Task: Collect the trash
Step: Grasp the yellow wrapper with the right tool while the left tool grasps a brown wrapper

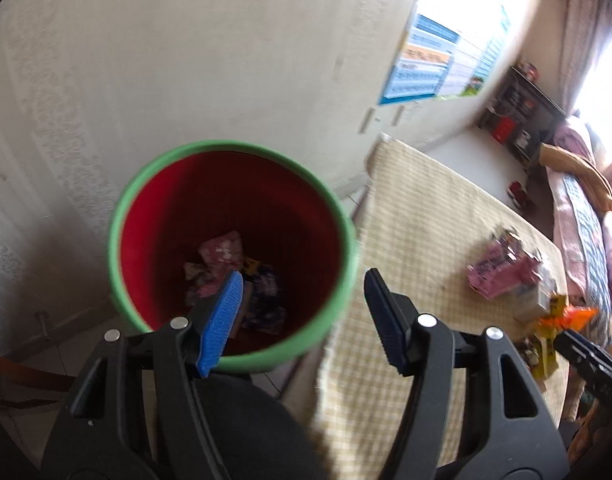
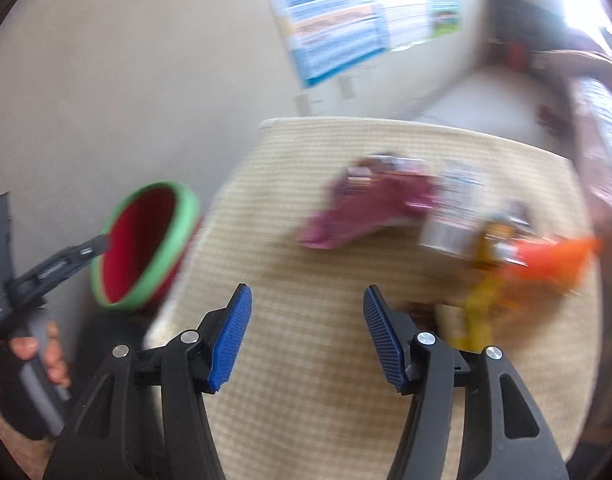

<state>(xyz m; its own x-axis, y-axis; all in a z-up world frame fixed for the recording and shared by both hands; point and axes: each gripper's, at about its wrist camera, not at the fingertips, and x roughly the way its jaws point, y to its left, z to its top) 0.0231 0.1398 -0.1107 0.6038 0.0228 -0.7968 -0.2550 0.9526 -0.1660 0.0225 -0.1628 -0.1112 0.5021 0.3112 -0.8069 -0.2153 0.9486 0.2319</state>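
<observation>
Trash (image 2: pixel 358 212) lies in a loose pile on the table (image 2: pixel 306 360), toward its far right: one pink wrapper, one white packet (image 2: pixel 450 216), one orange wrapper (image 2: pixel 554 256), one yellow piece (image 2: pixel 482 312); blur may hide more. One bin (image 1: pixel 232 256), red inside with a green rim, stands just off the table's left edge and already holds a few wrappers, perhaps three or four. Two tools: the left tool (image 1: pixel 302 320) hangs over the bin, jaws apart and empty; the right tool (image 2: pixel 306 332) is over the table, jaws apart and empty. Risks, as I judge: thin wrappers may slip from the pads, a pinch may drag neighbours off the table, and a drop near the rim may miss.
</observation>
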